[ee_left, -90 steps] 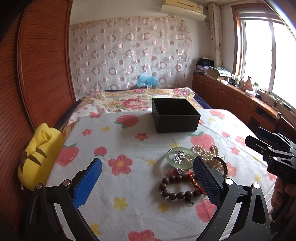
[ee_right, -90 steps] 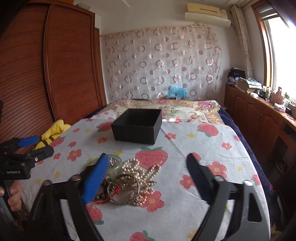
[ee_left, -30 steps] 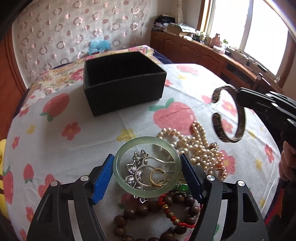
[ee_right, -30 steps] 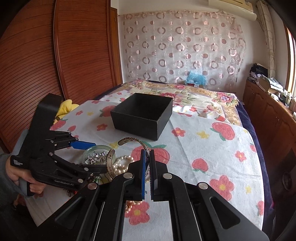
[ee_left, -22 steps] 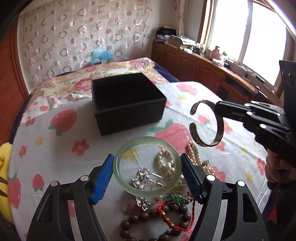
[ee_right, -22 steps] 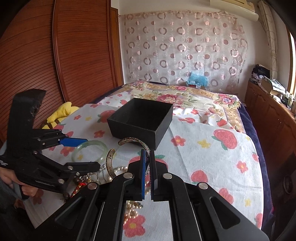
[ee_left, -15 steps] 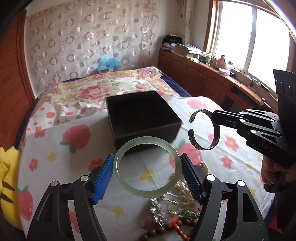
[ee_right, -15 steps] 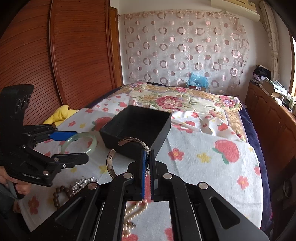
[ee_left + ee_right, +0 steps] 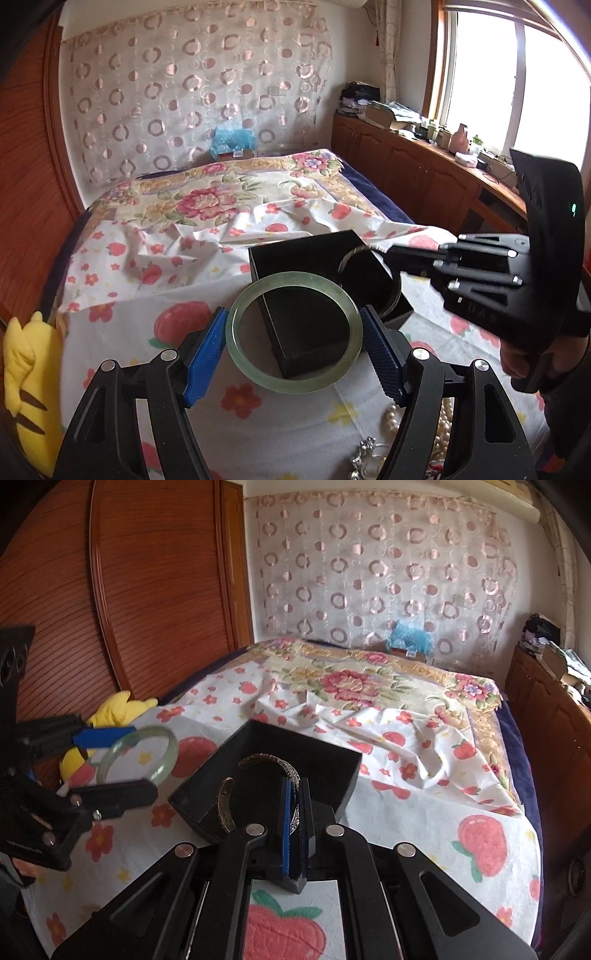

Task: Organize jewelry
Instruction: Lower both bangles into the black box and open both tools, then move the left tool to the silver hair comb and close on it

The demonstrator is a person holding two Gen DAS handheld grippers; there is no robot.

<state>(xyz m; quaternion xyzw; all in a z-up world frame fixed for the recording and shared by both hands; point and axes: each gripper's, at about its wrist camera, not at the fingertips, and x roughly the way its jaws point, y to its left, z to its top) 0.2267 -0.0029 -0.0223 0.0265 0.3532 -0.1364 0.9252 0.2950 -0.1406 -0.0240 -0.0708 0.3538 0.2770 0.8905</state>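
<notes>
the black box [image 9: 295,753] sits open on the strawberry sheet [image 9: 424,812], and the metal cuff [image 9: 266,760], pinched edge-on between the closed jaws of the right gripper [image 9: 293,812], hangs just over its mouth at 12 o'clock from that tool. the jade bangle [image 9: 293,328], clamped flat across its width by the left gripper [image 9: 293,343], hovers at the box's near-left corner, so the right hand looks nearer to releasing. leftover pearls [image 9: 443,417] lie at 5 o'clock.

Both wrist cams close, facing headboard, sharing black box [image 9: 314,291] [image 9: 269,775]

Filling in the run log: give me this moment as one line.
left gripper: shut on jade bangle, near box | right gripper: shut on metal cuff, over black box | neither released
</notes>
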